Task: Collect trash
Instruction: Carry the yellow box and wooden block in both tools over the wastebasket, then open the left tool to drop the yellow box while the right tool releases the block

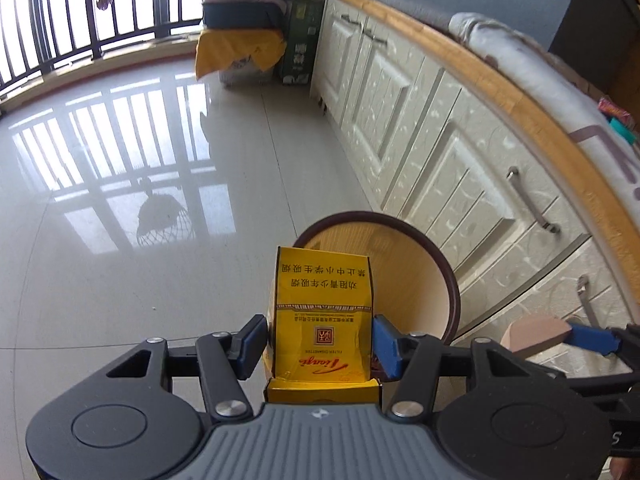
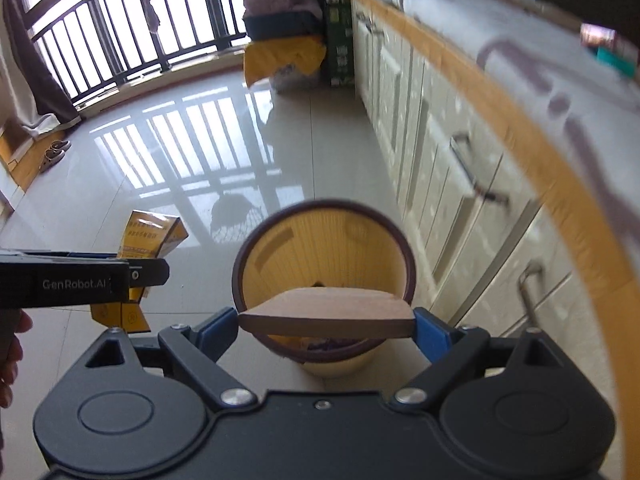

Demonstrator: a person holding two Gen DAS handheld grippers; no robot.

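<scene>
The left tool [image 1: 320, 346] is clamped on a yellow cigarette pack [image 1: 324, 320], held upright between its blue pads; the wastebasket [image 1: 416, 276] stands on the floor [image 1: 140, 280] just ahead and right of it; the right tool [image 2: 326, 326] is clamped on a flat brown wedge [image 2: 326, 314], directly above the wastebasket's near rim; cabinets [image 2: 452, 176] run along the right.

A: Right gripper [image 2: 326, 326] is clamped on a flat brown wedge [image 2: 326, 316], held level right above the round bin [image 2: 324, 248].

B: And at the left edge, the left gripper [image 2: 132, 276] grips a yellow cigarette pack [image 2: 150, 236] over the glossy floor [image 2: 160, 152], cabinets [image 2: 460, 184] alongside.
</scene>
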